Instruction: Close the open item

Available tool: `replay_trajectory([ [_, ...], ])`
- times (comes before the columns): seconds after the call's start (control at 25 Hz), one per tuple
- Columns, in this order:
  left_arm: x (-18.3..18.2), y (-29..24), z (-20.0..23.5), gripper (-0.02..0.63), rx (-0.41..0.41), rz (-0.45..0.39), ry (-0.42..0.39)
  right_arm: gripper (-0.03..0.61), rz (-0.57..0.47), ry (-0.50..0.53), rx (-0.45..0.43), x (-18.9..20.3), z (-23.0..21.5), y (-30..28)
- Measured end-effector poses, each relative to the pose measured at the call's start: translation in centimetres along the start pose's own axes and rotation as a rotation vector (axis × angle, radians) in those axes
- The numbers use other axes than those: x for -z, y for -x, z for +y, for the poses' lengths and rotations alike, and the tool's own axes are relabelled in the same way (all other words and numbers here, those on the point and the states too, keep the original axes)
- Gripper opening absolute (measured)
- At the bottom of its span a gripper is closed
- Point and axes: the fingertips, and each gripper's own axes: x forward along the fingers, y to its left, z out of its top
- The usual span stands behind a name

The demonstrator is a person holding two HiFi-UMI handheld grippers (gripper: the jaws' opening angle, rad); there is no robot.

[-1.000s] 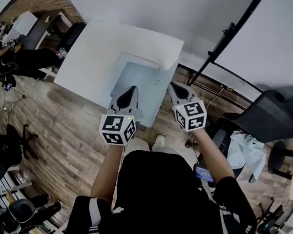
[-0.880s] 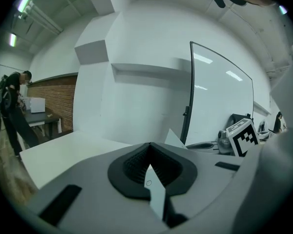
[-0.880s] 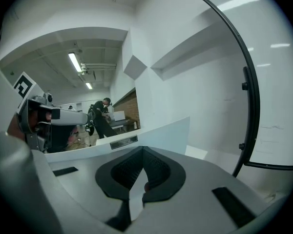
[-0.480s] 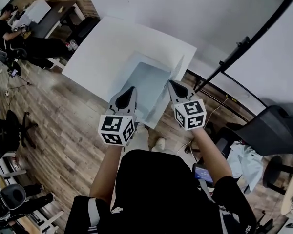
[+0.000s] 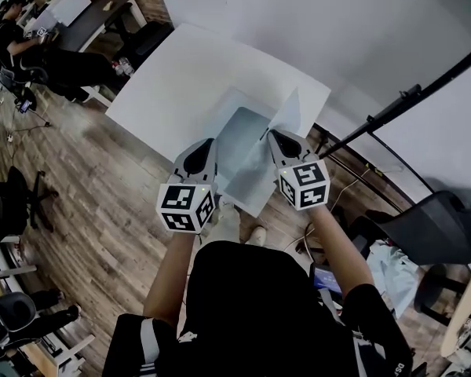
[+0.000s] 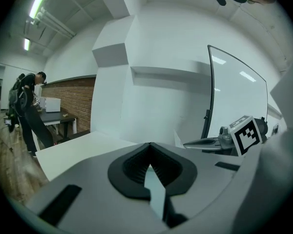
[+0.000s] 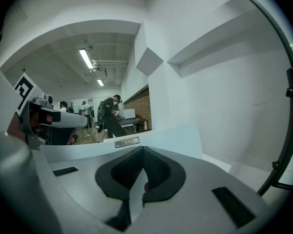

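Note:
A pale blue folder (image 5: 239, 159) lies open over the near edge of the white table (image 5: 188, 77). Its right flap (image 5: 288, 115) stands tilted upward. My left gripper (image 5: 202, 151) is shut on the folder's left part; in the left gripper view a thin pale blue edge (image 6: 155, 191) sits pinched in the left gripper (image 6: 149, 165). My right gripper (image 5: 276, 140) is shut on the raised flap, whose sheet edge (image 7: 136, 196) runs through the right gripper (image 7: 142, 172). A small label (image 7: 127, 142) shows on the flap's surface.
Wooden floor (image 5: 102, 203) lies to the left below the table. A black stand pole (image 5: 392, 104) leans at the right by a dark office chair (image 5: 447, 226). Seated people and desks (image 5: 31, 38) are at the far left. A white wall lies behind the table.
The folder's right flap has risen from near flat to steeply tilted, with the right gripper on it. Both grippers have shifted slightly toward the table.

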Motion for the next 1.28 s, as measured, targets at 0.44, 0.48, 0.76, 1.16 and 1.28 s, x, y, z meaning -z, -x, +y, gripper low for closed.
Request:
replay_trajectory([
  [0.44,0.9,-0.2,6.4,0.011,-0.101,0.012,0.059,0.037,0.045,0.030,-0.053,-0.1,1.9,-5.1],
  [0.48,1.1,-0.2,6.9,0.011,-0.108,0.016,0.066,0.037,0.050,0.033,-0.058,-0.1,2.0,-5.5],
  [0.76,2.3,-0.6,8.8,0.011,-0.121,0.044,0.098,0.037,0.082,0.046,-0.084,0.3,2.9,-7.8],
  [1.16,4.4,-0.9,12.2,0.011,-0.146,0.076,0.128,0.037,0.129,0.046,-0.113,1.4,4.2,-11.7],
  [1.28,5.0,-1.0,13.0,0.011,-0.150,0.087,0.143,0.037,0.147,0.044,-0.117,1.8,4.4,-12.7],
])
